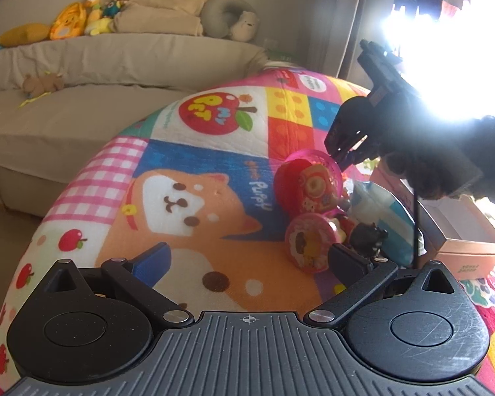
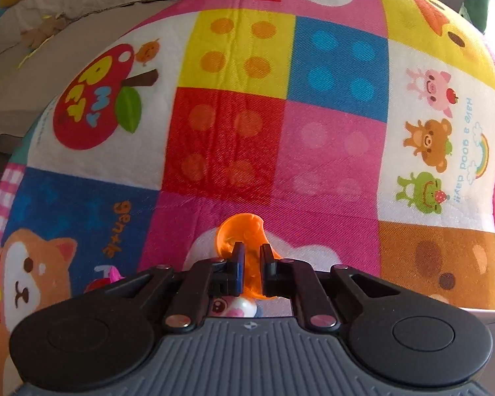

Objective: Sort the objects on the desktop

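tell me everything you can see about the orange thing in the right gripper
The orange piece is a translucent, glossy plastic shell, rounded like half a toy capsule, glowing in the light. The right gripper is shut on its rim or wall, so its lower part is hidden between the fingers. Its curved top sticks out past the fingertips, above the colourful patchwork mat. Whether it touches the mat cannot be told. A small white toy with a pink face shows just behind it.

pink capsule toys [image 1: 308,184] | clustered on patchwork mat [image 1: 214,151] | orange piece [image 2: 244,241], perhaps translucent plastic, between jaws
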### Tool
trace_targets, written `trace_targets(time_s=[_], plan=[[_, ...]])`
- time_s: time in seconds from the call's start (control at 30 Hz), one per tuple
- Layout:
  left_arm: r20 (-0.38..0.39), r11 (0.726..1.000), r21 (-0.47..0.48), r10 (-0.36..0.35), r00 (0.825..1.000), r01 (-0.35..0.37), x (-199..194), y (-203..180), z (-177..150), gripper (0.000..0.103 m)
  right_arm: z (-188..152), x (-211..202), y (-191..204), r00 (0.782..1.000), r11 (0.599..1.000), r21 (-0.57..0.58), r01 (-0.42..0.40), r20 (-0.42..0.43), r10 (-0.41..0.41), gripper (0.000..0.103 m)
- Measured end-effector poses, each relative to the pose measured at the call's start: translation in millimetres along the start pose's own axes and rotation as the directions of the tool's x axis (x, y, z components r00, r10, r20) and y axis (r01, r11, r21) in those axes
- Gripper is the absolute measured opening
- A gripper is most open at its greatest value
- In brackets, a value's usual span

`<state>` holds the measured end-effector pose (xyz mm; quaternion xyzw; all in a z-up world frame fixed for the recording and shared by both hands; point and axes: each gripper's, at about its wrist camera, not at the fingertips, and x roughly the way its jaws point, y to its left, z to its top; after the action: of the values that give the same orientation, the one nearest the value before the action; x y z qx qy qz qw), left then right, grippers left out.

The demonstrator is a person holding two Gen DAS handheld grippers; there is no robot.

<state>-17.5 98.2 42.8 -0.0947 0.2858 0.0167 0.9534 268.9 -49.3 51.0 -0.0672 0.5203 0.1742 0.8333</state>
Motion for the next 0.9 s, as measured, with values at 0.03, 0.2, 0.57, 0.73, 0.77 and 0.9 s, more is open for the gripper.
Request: trace_targets(time_s=[0.03, 0.2, 0.57, 0.73, 0.77, 0.9], plan=[[-0.008, 1.000, 0.002, 0.000, 1.000, 0.000, -1, -1, -2, 0.103, -7, -7, 3, 0.999, 0.999, -0.005, -0.037, -0.008, 0.037, 0.009], [-0.052, 0.999, 0.039, 0.006, 0.999, -0.004, -6, -7, -13, 0.103, -56, -35, 20, 0.979, 0.980, -0.043, -0.194, -0.073, 0.190, 0.009], [-0.074, 0.983, 0.171, -0.055, 0.996, 0.067, -23, -41, -29, 0.103, -179, -182, -48, 0.905, 0.991, -0.093, -0.091, 0.407, 0.122, 0.063], [-0.114, 0.968, 0.224, -0.087, 0.990, 0.111, -20, -65, -39, 0.103, -224, -182, -143, 0.867, 0.965, 0.260, 0.031, 0.473, -0.155, 0.073], [-0.124, 0.967, 0.232, -0.078, 0.989, 0.106, -18, -69, -41, 0.103, -229, -174, -160, 0.875, 0.948, 0.316, 0.017, 0.454, -0.167, 0.073], [-0.141, 0.963, 0.262, -0.030, 0.989, 0.067, -15, -75, -46, 0.103, -230, -137, -187, 0.905, 0.921, 0.387, -0.044, 0.407, -0.128, 0.072]])
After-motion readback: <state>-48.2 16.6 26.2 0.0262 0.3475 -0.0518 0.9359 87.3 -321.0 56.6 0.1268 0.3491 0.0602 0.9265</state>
